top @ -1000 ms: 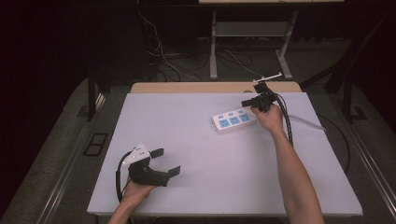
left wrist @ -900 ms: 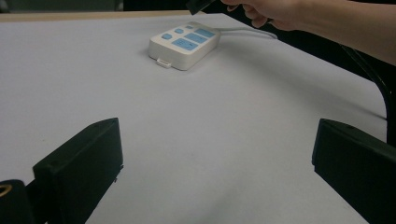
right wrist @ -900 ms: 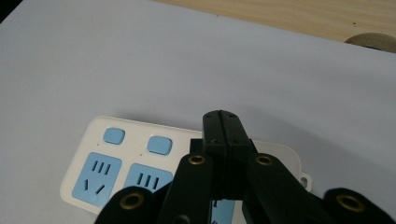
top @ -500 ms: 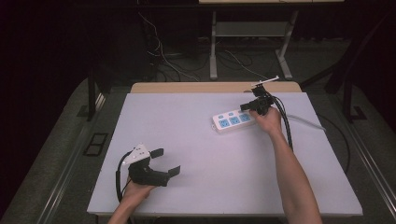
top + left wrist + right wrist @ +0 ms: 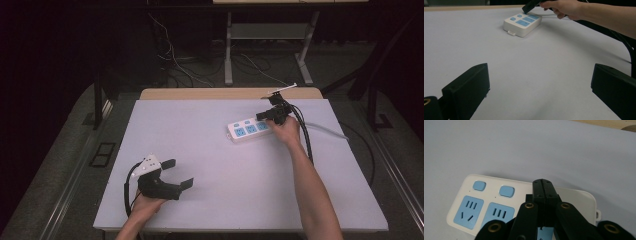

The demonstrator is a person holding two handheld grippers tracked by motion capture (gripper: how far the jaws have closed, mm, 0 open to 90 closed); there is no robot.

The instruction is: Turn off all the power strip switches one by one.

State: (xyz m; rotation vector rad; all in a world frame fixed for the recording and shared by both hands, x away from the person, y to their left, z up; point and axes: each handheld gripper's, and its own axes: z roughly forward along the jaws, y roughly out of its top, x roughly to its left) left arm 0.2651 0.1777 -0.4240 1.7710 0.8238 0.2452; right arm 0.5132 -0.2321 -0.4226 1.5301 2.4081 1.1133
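Power strip (image 5: 249, 129) sits far right on table (image 5: 210, 150). Right gripper (image 5: 543, 185) pressed together, tip over strip's third switch spot, looks like mid button-press, contact unclear. Left gripper (image 5: 176, 174) spread wide, idle near front-left edge. Two switches (image 5: 479, 185) untouched-looking.

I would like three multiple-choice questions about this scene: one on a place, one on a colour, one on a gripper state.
1. Where does the power strip lie on the table?
A. near left corner
B. far right part
C. near right corner

2. What colour are the strip's socket faces?
A. blue
B. red
C. green

3. How do the jaws of the right gripper stand?
A. wide apart
B. pressed together
C. around the strip

Key: 1 B, high view shows it far right; 2 A, right gripper view shows blue panels; 3 B, the jaws meet above the strip.
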